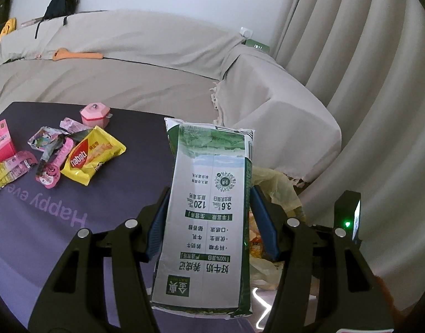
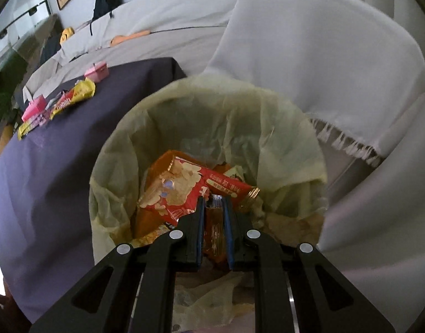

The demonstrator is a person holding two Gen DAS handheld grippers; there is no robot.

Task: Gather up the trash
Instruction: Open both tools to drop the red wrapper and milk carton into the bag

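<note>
My left gripper (image 1: pixel 209 194) is shut on a green and white milk carton (image 1: pixel 206 216), held upright above the edge of the purple table (image 1: pixel 123 194). Several wrappers remain on the table, among them a yellow snack bag (image 1: pixel 93 158) and pink packets (image 1: pixel 50 176). My right gripper (image 2: pixel 214 202) hangs over the bin with a pale yellow liner (image 2: pixel 212 116). Its jaws stand a narrow gap apart with nothing held between them. A red and orange snack bag (image 2: pixel 182 188) lies inside the bin. The bin liner also shows in the left wrist view (image 1: pixel 276 188), right of the carton.
A pink hexagonal box (image 1: pixel 95 114) stands at the table's far side. A sofa under a beige cover (image 1: pixel 157 55) runs behind the table, with an orange object (image 1: pixel 76 54) on it. Pale curtains (image 1: pixel 364 83) hang to the right. The covered sofa arm (image 2: pixel 309 63) is just beyond the bin.
</note>
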